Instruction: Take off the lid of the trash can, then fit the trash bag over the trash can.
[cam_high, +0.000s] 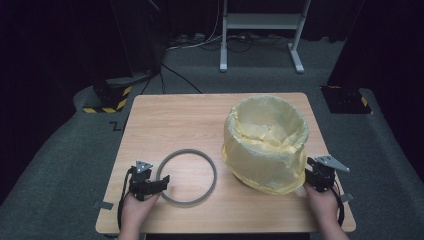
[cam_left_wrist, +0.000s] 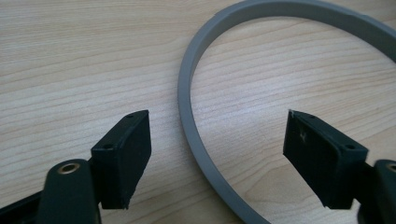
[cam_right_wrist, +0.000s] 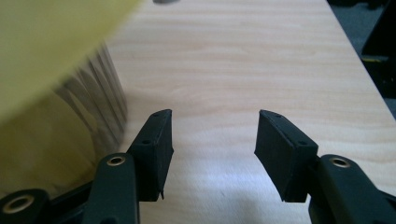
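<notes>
My left tongs (cam_left_wrist: 217, 154) stand released, jaws wide apart and straddling the near-left arc of the grey ring (cam_left_wrist: 196, 140), which lies flat on the wooden table (cam_high: 200, 115); neither pad touches it yet. In the high view the same tongs (cam_high: 161, 184) sit at the ring's (cam_high: 186, 176) left rim. My right tongs (cam_right_wrist: 212, 154) are likewise released, holding nothing, set low at the right flank of the bin (cam_right_wrist: 105, 98), whose yellow liner bag (cam_high: 265, 145) is draped over its rim and hangs loose down the sides. In the high view these tongs (cam_high: 311, 176) lie just beside the bag's lower fold.

Risks, as I judge them: the ring is thin and flat against the wood, so closing the pads too high may let it slip out or skid away. The loose liner may bunch or slide if the ring is pressed down unevenly. The light bin may shift if my right tongs nudge it rather than steady it.
</notes>
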